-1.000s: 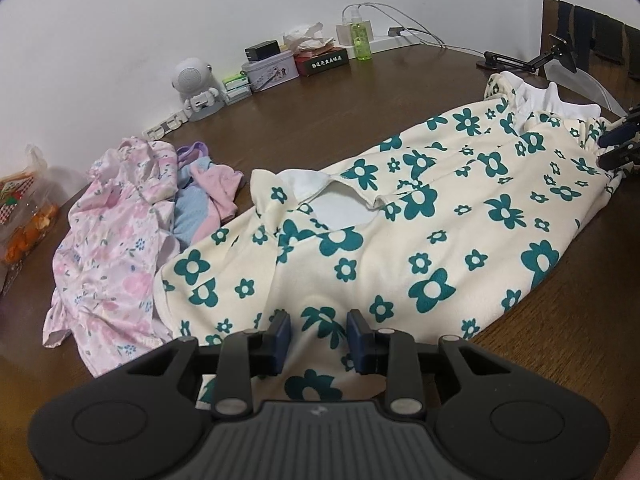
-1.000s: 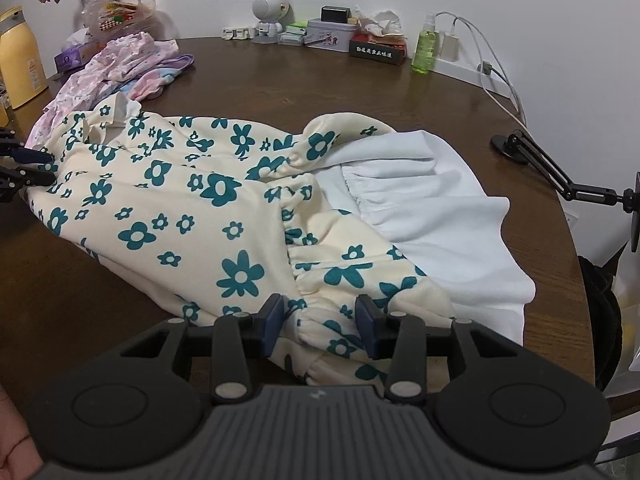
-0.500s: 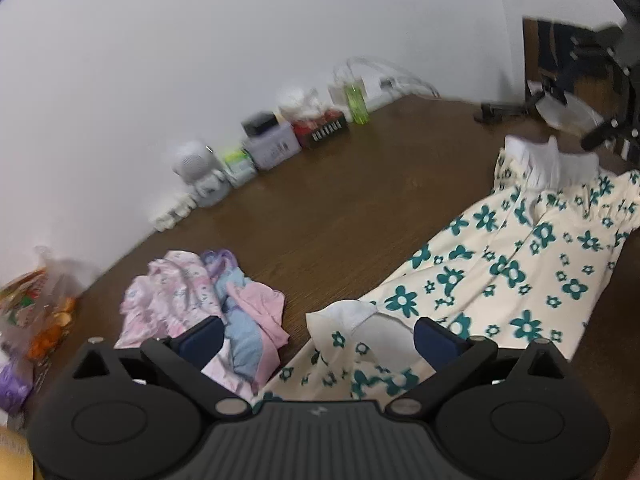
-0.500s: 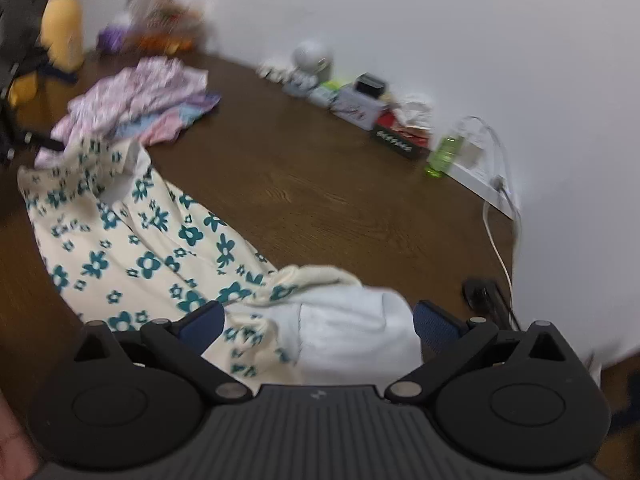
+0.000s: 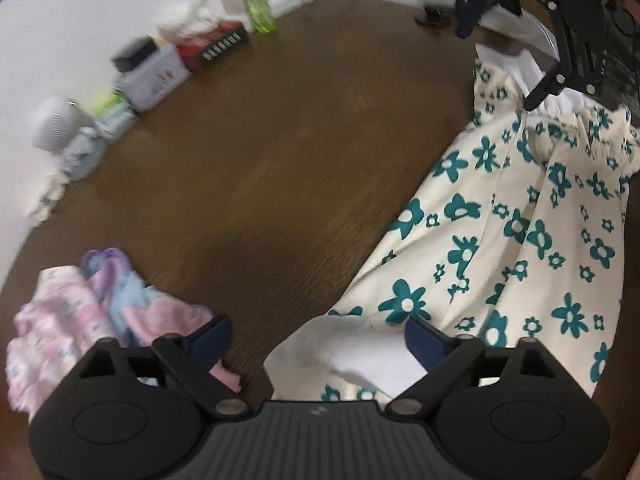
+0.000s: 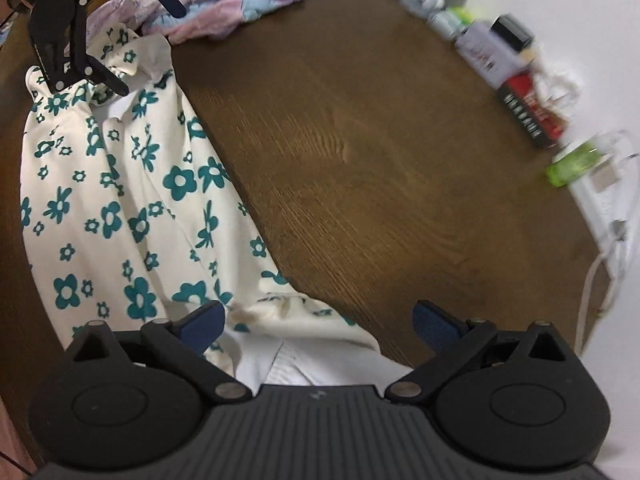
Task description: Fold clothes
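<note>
We held both grippers above the brown wooden table (image 5: 256,152), one at each end of the cream dress with teal flowers (image 5: 520,232). The left gripper (image 5: 318,338) had its fingers spread wide apart and gripped nothing; the dress's white collar end lay directly below the gap, just ahead of the body. The right gripper (image 6: 320,320) was likewise spread wide and gripped nothing, with the white hem end of the dress (image 6: 132,200) lying under its left finger and body. Each gripper showed in the other's view, at the far end of the garment.

The dress lay stretched lengthwise along the near side of the table, wrinkled in long folds. Its long edge ran diagonally, and beyond that edge a broad stretch of bare wood reached to the wall. Whether the near edge of the dress overhung the table we could not tell.

We counted one flowered dress and one heap of pink, lilac and blue clothes (image 5: 92,316) just left of the left gripper, close to the collar but apart from it. Along the wall stood a small white round gadget (image 5: 54,128), a lavender tin (image 5: 154,78), a red-and-black box (image 5: 216,40) and one green bottle (image 5: 260,4), with white cables behind. Motion blur softened the smaller items there.
</note>
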### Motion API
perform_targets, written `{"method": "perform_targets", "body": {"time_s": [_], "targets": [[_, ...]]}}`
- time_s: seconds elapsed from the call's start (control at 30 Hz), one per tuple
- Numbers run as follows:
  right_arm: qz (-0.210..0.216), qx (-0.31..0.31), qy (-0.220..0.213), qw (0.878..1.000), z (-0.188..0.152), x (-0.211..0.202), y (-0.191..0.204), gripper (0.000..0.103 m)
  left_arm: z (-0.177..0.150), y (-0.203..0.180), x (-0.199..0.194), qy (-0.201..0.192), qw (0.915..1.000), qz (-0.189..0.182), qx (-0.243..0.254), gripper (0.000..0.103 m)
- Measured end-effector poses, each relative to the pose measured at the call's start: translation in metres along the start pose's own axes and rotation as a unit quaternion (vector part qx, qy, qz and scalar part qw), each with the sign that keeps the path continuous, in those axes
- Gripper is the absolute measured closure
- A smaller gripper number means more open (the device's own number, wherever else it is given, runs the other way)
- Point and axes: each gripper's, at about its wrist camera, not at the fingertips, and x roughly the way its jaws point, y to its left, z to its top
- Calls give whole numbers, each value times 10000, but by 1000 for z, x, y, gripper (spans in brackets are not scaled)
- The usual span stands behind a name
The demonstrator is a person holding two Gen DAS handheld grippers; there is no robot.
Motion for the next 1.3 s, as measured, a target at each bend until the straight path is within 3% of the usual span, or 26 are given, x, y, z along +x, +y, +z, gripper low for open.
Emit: {"method": "perform_targets", "body": {"time_s": [0.13,0.33,0.43,0.53,0.6,0.67,0.77,0.93,1.03,1.17,1.3], "targets": [[456,19,153,9988,2,22,-10,12,7,8,20,256,9991,-297,163,18],[822,82,272,9962,-1,34,-17,26,2,12,27,298,9975,-577,294,25],[956,134,273,9950,-5,36,-15,32,-1,16,27,302,9966,-738,193,33],[929,226,217,9952,-9,35,-13,32,-2,11,24,345,9971,-672,130,42],[948,257,150,9951,-11,31,-10,42,-1,4,20,348,9973,-633,157,69],[1008,236,79,9946,-12,28,-5,72,0,-4,16,357,9979,-510,165,95],[843,94,-24,9964,-14,21,8,82,1,-13,13,382,9990,-165,163,98],[198,-72,-437,9988,-21,-7,28,84,-2,-27,-10,27,9984,519,207,99],[-499,-295,-676,9960,-27,-27,48,84,-10,-45,-35,-382,9932,1044,347,99],[-1548,-695,-1099,9794,-48,-53,94,85,-24,-88,-61,-948,9745,1903,720,99],[-2278,-1077,-1440,9570,-84,-60,148,85,-62,-135,-72,-1183,9648,2186,860,99]]}}
